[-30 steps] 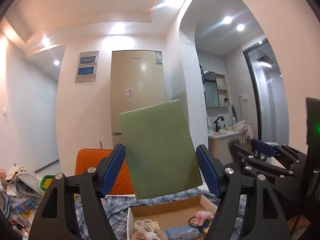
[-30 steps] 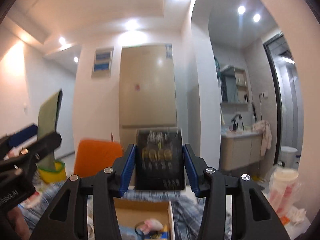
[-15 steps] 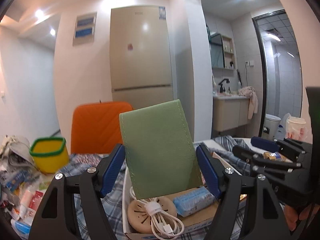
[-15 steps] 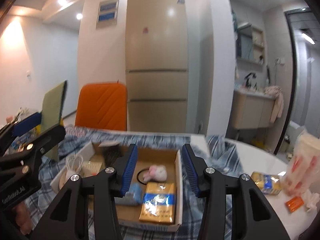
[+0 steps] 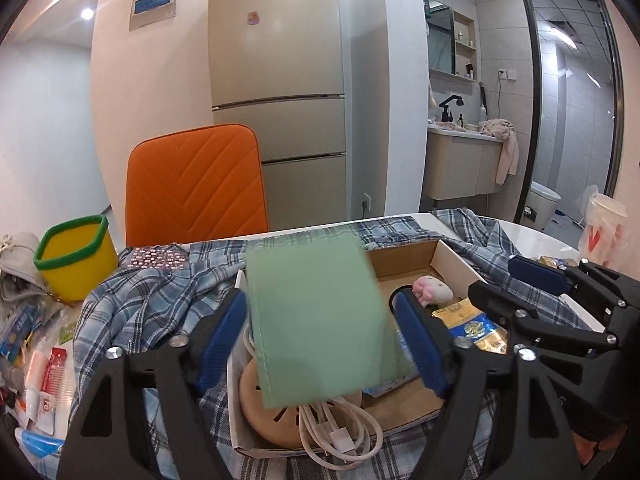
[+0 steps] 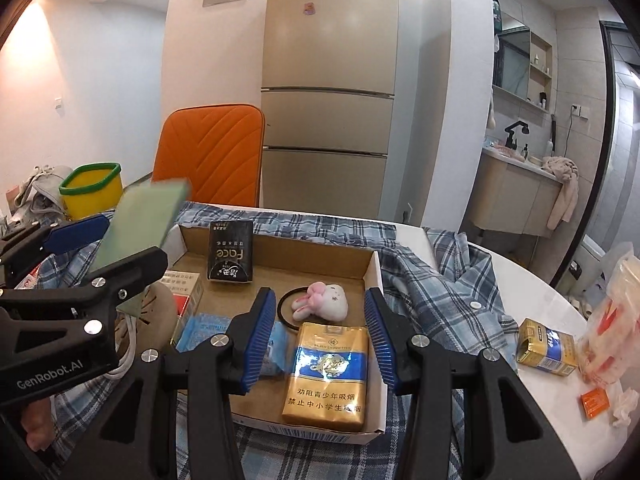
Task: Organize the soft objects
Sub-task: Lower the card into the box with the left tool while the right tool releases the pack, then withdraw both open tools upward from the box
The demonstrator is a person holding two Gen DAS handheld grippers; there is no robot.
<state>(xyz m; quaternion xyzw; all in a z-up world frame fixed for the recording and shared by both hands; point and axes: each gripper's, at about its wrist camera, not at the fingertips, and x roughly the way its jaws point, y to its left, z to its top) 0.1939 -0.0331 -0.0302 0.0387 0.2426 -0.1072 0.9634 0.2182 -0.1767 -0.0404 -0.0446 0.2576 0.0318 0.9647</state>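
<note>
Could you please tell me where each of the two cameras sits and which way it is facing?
Left wrist: on the left gripper, looking along its fingers at the green pad they hold above the cardboard box; the right gripper shows at the right edge.
Right wrist: on the right gripper, open over the gold pack; the left gripper shows at the left edge.
Shared: box, bunny hair tie, orange chair, fridge.
</note>
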